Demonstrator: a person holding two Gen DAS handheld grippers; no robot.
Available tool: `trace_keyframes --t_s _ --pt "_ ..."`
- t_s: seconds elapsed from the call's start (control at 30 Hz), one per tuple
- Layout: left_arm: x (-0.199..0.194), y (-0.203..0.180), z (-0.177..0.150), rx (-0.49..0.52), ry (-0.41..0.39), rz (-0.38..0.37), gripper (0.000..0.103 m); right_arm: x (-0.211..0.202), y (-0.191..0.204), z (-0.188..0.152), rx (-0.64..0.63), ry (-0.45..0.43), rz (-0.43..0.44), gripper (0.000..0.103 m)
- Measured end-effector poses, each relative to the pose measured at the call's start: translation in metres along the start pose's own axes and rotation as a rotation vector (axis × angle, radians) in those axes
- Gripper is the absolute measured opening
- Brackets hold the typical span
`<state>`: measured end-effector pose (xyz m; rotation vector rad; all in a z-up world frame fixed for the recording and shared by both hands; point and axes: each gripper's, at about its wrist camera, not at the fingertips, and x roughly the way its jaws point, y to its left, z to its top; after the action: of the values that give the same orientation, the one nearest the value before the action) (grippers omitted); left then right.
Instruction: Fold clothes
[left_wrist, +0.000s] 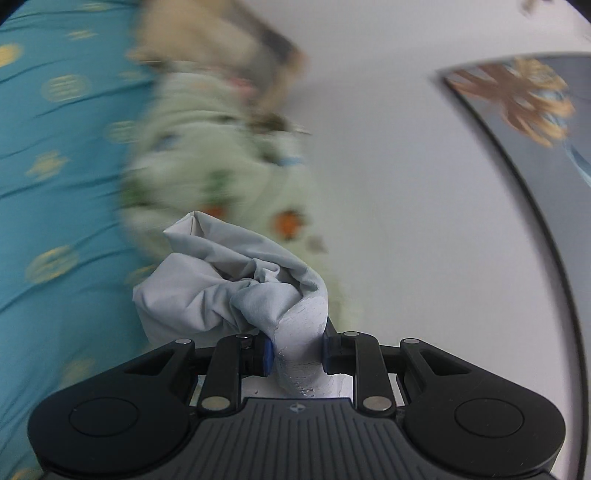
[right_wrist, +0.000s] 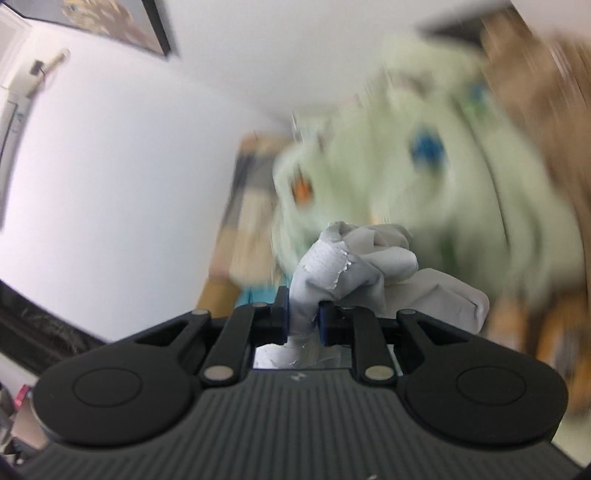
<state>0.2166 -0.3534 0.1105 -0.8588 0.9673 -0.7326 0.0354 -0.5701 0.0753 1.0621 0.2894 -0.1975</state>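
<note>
A pale grey garment (left_wrist: 229, 284) with a cracked white print is bunched between the jaws of my left gripper (left_wrist: 297, 350), which is shut on it. In the right wrist view my right gripper (right_wrist: 303, 319) is shut on another bunched part of the same grey garment (right_wrist: 373, 266). Both hold it raised, with the cloth crumpled just ahead of the fingers. Behind it lies a blurred pale green garment (left_wrist: 214, 162) with small coloured prints, also seen in the right wrist view (right_wrist: 424, 177).
A teal bedspread (left_wrist: 62, 184) with yellow motifs fills the left of the left wrist view. A white wall (left_wrist: 388, 184) carries a dark-framed picture (left_wrist: 524, 110). A beige and brown pile (right_wrist: 535, 92) lies past the green garment. Both views are motion-blurred.
</note>
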Motion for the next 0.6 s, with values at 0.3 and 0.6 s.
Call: trace_keyframes --t_s 0.3,0.6 --pt "0.153 -0.083 0.023 0.252 -0.046 -0.157 0.025 0.012 0.016 0.094 -0.317 -0.352 0.005 0.018" --pt "0.207 0.034 -0.059 0.479 0.074 0.027 0.025 0.049 -0.116 0.0 -0.339 -0.239 -0.221 0.018"
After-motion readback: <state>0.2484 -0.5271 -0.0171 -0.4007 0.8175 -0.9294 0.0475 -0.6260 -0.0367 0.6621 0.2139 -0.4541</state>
